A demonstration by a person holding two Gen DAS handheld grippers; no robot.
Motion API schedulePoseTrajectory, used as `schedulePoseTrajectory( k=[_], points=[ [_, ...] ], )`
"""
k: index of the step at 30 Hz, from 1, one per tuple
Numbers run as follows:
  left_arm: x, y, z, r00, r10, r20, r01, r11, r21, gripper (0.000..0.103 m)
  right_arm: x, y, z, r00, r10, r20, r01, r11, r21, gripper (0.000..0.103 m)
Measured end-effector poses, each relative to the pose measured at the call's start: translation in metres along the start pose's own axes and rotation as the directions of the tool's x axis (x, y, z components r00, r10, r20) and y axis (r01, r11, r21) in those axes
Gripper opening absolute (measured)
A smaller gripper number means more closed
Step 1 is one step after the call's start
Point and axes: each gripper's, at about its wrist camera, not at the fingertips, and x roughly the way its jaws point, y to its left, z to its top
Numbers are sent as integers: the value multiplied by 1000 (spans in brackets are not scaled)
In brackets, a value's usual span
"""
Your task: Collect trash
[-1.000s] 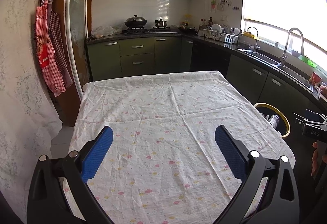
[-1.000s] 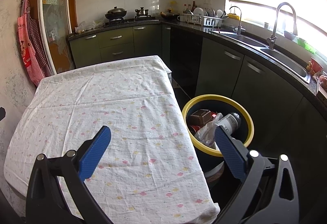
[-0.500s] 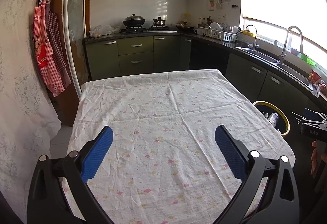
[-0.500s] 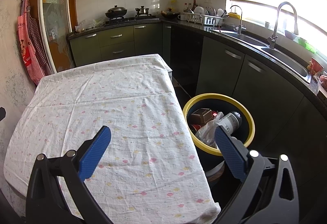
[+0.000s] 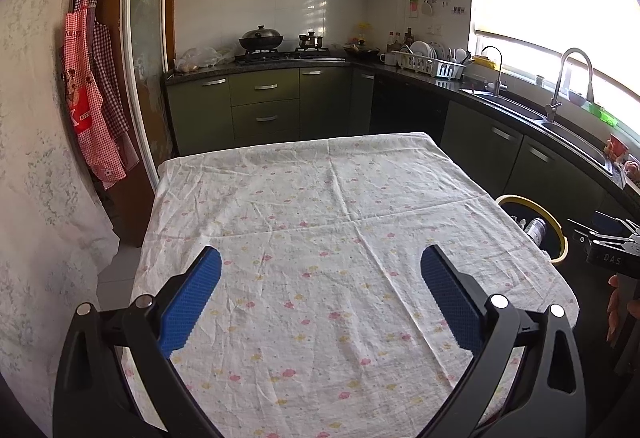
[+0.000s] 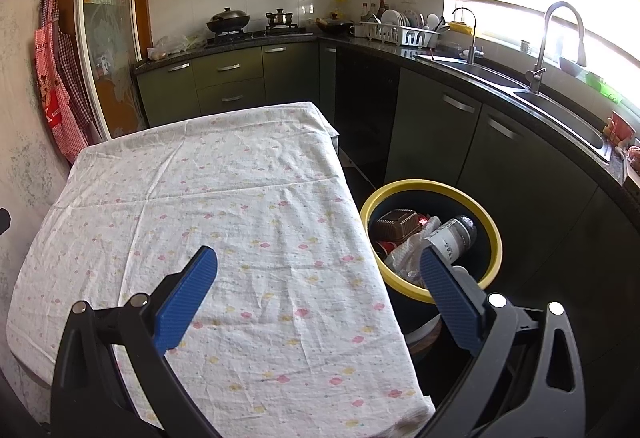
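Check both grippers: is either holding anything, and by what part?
Nothing is held. The left gripper and right gripper both have jaws spread wide, with nothing between them.

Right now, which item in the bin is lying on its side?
The bottle with the white label and dark cap, at the right of the yellow-rimmed bin. The brown ribbed tray sits at the back; the crumpled plastic has no clear orientation.

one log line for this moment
left gripper: open, empty | right gripper: open, empty | tablecloth: no trash seen | bin: holds trash

Black tongs [image 5: 320,278], blue ribbed pads [image 5: 192,302], silver screws.
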Motion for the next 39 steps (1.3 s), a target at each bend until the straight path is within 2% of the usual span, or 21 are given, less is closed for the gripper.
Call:
schedulePoseTrajectory(
  k=[26, 31, 35, 39],
  points=[
    [7, 3, -2, 1000, -16, -11, 16, 1000, -10, 99, 6, -1, -5, 1000, 2, -14, -2, 1000, -6, 97],
    [6, 2, -1, 1000, 13, 12, -13, 1000, 5, 98, 10, -3, -5, 1000, 3, -26, -3, 1000, -6, 97],
    [23, 15, 6, 998, 14, -53, -15, 999, -35, 98, 19, -1, 6, 999, 20, -44, -21, 999, -28, 97],
    [63, 41, 17, 992, 27, -122, -37, 996, -82, 99, 51, 10, 30, 995, 73, -72, -78, 995, -66, 97]
  ],
)
